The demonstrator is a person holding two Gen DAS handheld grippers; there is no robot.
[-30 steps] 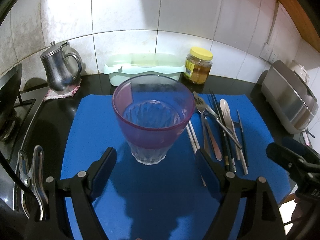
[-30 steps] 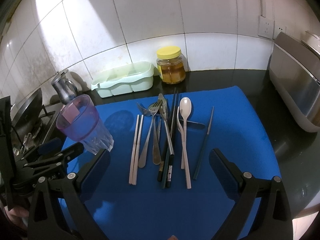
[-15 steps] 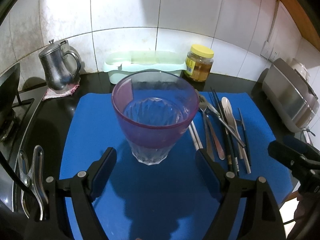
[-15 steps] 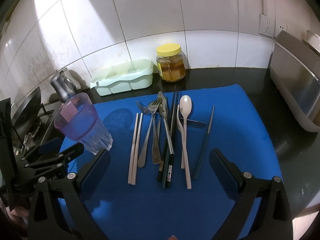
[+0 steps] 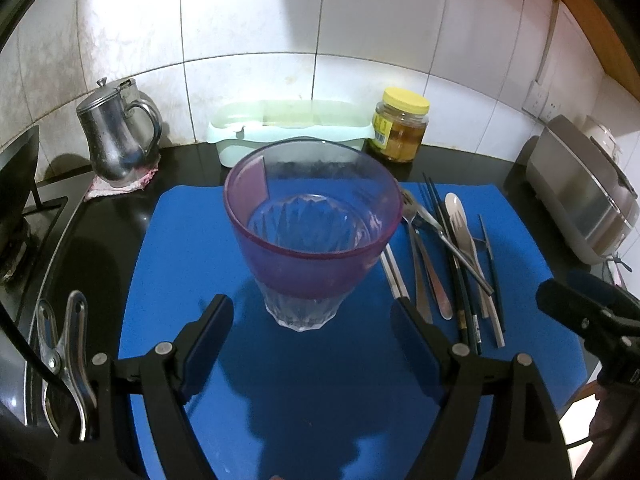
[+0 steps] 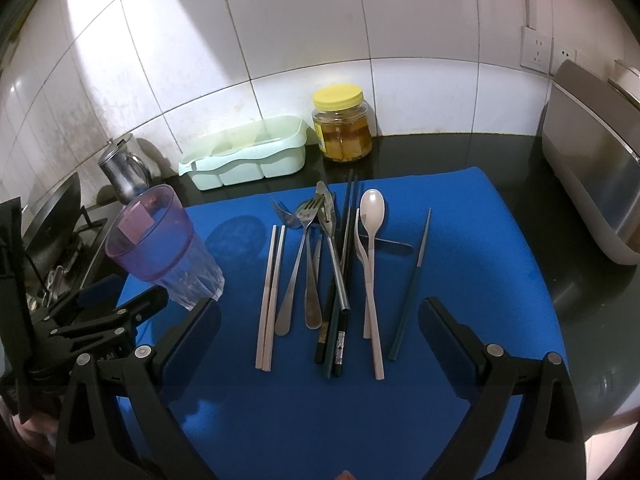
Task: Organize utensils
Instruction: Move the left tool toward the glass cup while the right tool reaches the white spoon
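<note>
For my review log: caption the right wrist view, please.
Open right tongs hover over mixed utensils on a blue mat, purple cup at left.

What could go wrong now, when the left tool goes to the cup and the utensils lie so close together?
1. The purple cup is tall with a narrow clear base; if the open left tool pushes one side first, it may tip.
2. The utensils overlap on the blue mat; the open right tool may lift or drag several at once.
3. The pale chopsticks lie close beside the cup's base, so a finger could knock them.
</note>
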